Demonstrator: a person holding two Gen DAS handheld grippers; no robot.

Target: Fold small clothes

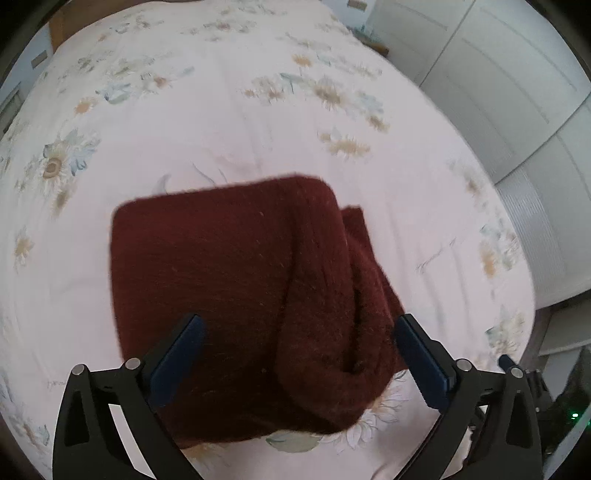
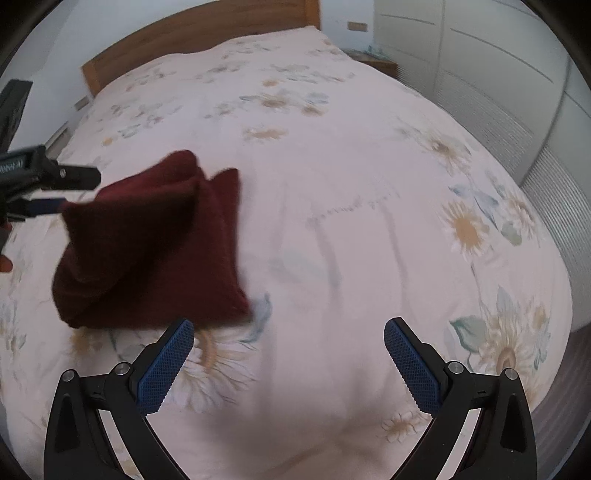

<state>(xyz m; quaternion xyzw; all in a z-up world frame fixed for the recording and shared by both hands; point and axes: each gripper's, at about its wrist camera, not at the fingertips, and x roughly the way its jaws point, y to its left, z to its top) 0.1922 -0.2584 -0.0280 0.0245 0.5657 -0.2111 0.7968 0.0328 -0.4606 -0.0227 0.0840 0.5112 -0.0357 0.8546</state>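
sweater point(image 1: 229, 295) folded on bed point(image 1: 258, 129), likely finished | left gripper point(image 1: 299, 354) spread over sweater | right gripper point(image 2: 288, 354) spread beside sweater, empty

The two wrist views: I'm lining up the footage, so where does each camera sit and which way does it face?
Left wrist view: on the left hand-held gripper, looking down its open fingers at the dark red folded garment on the floral bedspread.
Right wrist view: on the right hand-held gripper, open over bare bedspread, facing the wooden headboard; the garment lies to its left, with the left hand-held gripper beside it.
Shared: the garment, the bedspread, the white wardrobe.
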